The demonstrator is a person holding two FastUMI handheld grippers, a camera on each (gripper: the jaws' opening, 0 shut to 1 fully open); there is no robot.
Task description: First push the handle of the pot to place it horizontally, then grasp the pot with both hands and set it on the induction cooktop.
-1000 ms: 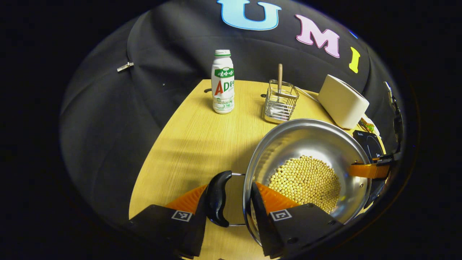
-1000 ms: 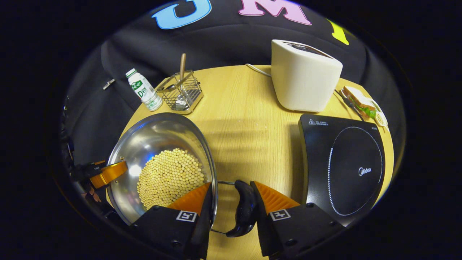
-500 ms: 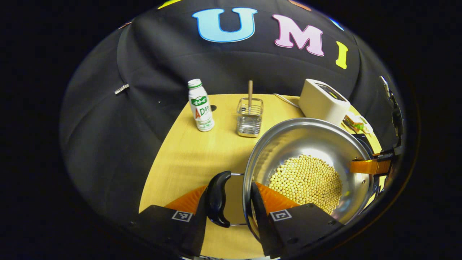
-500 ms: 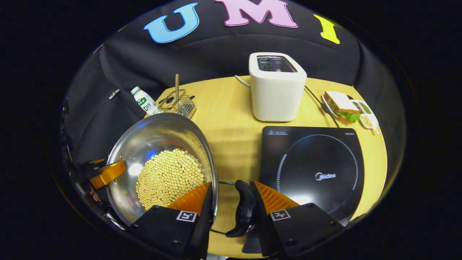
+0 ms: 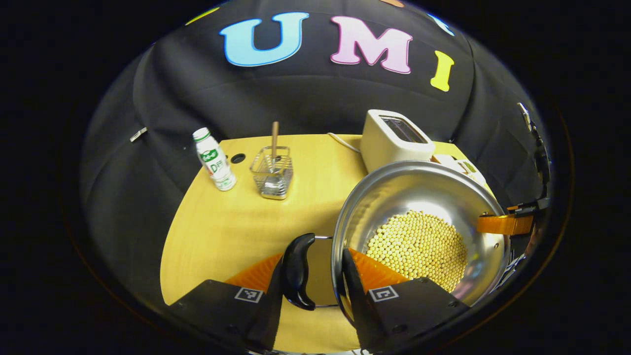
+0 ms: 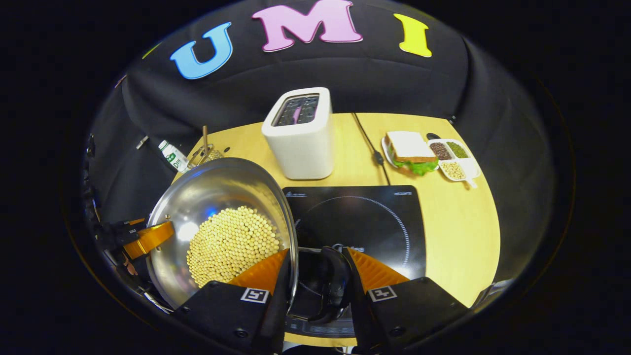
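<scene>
The round wooden table (image 6: 463, 231) spreads ahead of both grippers. On it, just beyond the right gripper (image 6: 316, 278), lies the black induction cooktop (image 6: 365, 217). The steel pot (image 5: 419, 197), holding a heap of soybeans (image 5: 419, 246), is carried between the two grippers and appears to hang over the cooktop's left part, though contact is hard to judge. The left gripper (image 5: 311, 276) pinches the pot's rim and its black side handle (image 5: 297, 271), one finger inside the wall, one outside. The right gripper clamps the opposite black handle (image 6: 335, 283) likewise. Behind the cooktop stands a white toaster (image 6: 300, 138); right of it a sandwich (image 6: 409, 150) and a divided dish of grains (image 6: 453, 160). Far ahead of the left gripper sit a wire utensil basket (image 5: 272, 171) and a milk-drink bottle (image 5: 213, 160).
</scene>
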